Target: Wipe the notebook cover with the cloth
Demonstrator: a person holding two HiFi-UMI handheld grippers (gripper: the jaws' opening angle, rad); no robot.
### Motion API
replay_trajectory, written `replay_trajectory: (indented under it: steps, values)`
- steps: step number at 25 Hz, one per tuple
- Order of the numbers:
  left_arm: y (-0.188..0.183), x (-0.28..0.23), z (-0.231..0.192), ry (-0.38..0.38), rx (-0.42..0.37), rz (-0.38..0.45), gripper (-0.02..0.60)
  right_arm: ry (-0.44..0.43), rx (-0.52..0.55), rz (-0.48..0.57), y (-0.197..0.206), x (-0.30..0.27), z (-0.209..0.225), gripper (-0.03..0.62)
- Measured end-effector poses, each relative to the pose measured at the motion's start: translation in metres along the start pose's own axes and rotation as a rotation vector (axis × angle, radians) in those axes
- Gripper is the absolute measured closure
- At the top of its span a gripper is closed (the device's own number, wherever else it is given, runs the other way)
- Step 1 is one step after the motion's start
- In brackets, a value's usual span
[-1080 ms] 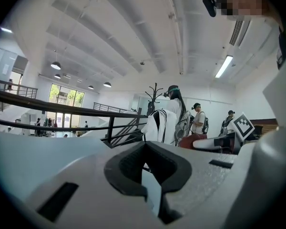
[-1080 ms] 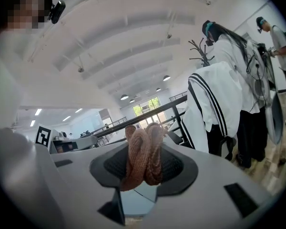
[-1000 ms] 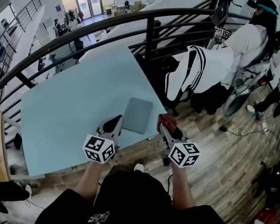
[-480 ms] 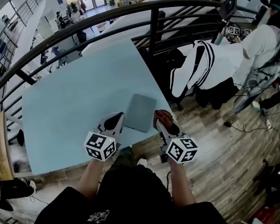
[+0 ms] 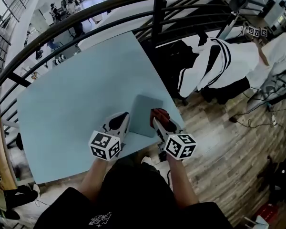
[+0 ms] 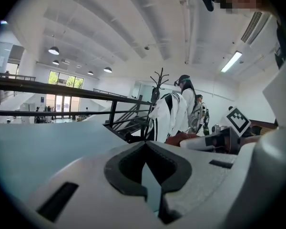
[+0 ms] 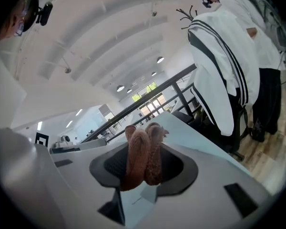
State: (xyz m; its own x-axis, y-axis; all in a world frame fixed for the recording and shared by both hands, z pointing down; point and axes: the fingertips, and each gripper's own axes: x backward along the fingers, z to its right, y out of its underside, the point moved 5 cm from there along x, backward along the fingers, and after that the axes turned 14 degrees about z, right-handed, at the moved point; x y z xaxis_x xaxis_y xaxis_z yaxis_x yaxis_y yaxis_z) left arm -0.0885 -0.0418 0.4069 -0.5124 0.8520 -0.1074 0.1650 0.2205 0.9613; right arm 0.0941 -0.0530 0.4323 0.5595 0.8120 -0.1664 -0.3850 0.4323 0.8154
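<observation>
On the pale blue table point(image 5: 62, 99) lay the closed grey notebook point(image 5: 142, 111), and just to the left of it we held our left gripper point(image 5: 119, 120) with its jaws drawn together on nothing. At the notebook's right edge our right gripper point(image 5: 159, 120) was clamped on a bunched reddish cloth point(image 5: 157, 112), though we could not tell whether the cloth touched the cover. We judged the wipe about to start: the next move called for pressing the cloth onto the cover and sweeping it across, perhaps steadying the notebook's left edge.
</observation>
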Motion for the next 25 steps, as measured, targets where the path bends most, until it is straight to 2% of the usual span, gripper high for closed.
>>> replay_trajectory:
  steps: [8, 19, 25]
  values:
    - [0.029, -0.032, -0.038, 0.019, 0.034, -0.089, 0.574, 0.059, -0.093, -0.061, 0.024, -0.056, 0.019, 0.445]
    - [0.059, -0.073, -0.070, 0.031, 0.093, -0.139, 0.574, 0.131, -0.252, -0.110, 0.059, -0.112, 0.051, 0.445]
    - [0.078, -0.090, -0.077, 0.059, 0.114, -0.172, 0.574, 0.167, -0.288, -0.123, 0.075, -0.132, 0.065, 0.445]
